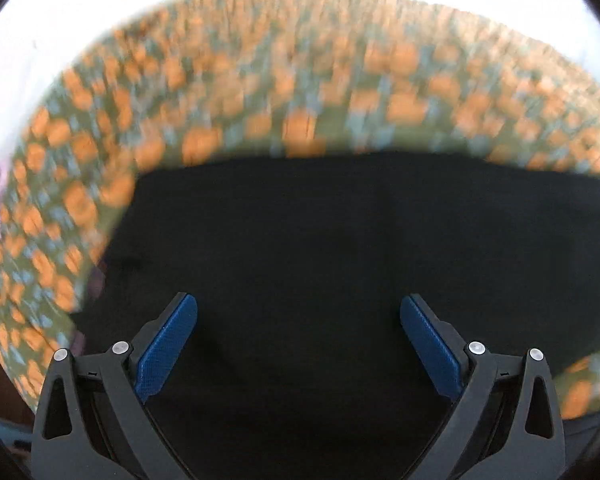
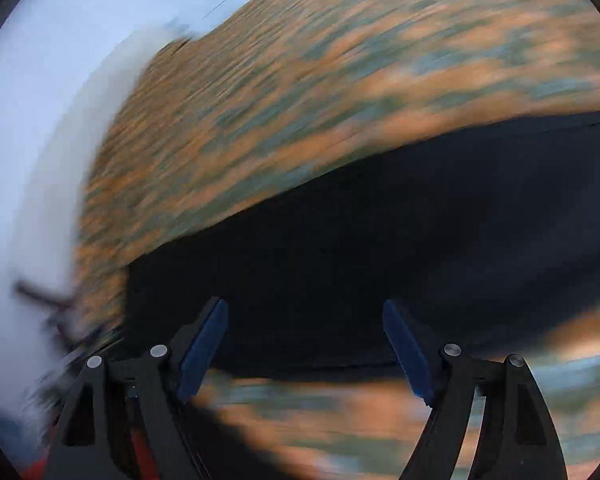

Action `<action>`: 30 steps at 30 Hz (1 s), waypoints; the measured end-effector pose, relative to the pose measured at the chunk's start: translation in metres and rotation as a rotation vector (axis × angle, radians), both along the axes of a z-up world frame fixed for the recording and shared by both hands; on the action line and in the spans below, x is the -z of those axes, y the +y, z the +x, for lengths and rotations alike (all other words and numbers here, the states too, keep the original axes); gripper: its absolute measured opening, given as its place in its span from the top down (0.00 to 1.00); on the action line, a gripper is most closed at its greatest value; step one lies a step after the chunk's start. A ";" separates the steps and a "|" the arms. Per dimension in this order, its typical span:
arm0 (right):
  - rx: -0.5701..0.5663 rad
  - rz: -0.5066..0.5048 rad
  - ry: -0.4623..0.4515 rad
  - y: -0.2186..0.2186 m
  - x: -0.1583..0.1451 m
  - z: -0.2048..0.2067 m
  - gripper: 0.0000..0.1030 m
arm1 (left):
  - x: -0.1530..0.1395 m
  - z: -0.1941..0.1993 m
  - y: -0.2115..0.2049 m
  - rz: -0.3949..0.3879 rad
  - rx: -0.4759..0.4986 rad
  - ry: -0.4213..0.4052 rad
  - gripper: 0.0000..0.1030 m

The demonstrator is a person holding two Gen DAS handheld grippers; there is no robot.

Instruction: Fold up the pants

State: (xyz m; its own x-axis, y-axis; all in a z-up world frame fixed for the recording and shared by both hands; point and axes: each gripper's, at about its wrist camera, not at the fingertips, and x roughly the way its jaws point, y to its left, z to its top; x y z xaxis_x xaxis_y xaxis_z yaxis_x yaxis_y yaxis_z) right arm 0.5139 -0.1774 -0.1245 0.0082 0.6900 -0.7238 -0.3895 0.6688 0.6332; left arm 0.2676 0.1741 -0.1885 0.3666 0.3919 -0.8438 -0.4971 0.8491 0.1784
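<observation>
Left wrist view: the left gripper (image 1: 299,340) is seen with its blue-padded fingers (image 1: 166,346) spread wide apart; nothing is held between them. Black pants (image 1: 340,264) fill the lower and middle part of the view, lying directly ahead of and beneath the fingers. Whether the fingers touch the cloth cannot be told. The pants lie on a patterned cloth (image 1: 260,92) printed in orange, olive and pale blue, which is seen beyond the far edge of the pants and along the left side. A pale, bright wall (image 1: 100,4) is seen past the patterned cloth. The pattern is blurred.

Right wrist view: the right gripper (image 2: 305,350) is likewise seen with its blue fingers (image 2: 204,350) parted and nothing gripped. The pants (image 2: 380,260) are seen as a dark band across the middle, running from lower left to upper right, with a near edge crossing just ahead of the fingertips. The patterned cloth (image 2: 300,92) is seen above the pants and again below them, under the fingers. This view is heavily smeared; detail of the pattern cannot be resolved. A whitish area (image 2: 40,160) occupies the left side; some dark, blurred shapes at its lower part cannot be identified.
</observation>
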 end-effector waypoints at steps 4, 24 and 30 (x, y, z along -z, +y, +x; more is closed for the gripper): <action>-0.107 0.038 0.084 0.067 0.042 -0.018 0.23 | -0.004 -0.019 -0.002 0.018 0.044 -0.020 0.01; -0.050 -0.185 -0.015 -0.141 0.030 -0.216 0.16 | 0.004 -0.142 -0.152 -0.110 0.416 0.030 0.01; 0.347 -0.387 -0.164 -0.338 0.020 -0.200 0.16 | 0.003 -0.145 -0.138 -0.138 0.336 0.045 0.01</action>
State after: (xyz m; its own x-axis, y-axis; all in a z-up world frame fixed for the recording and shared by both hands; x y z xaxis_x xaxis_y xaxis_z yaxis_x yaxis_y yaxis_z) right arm 0.3140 -0.5151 -0.1449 0.3224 0.3099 -0.8944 -0.1770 0.9480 0.2646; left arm 0.1224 0.0366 -0.1919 0.4171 0.1374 -0.8984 -0.1806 0.9813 0.0662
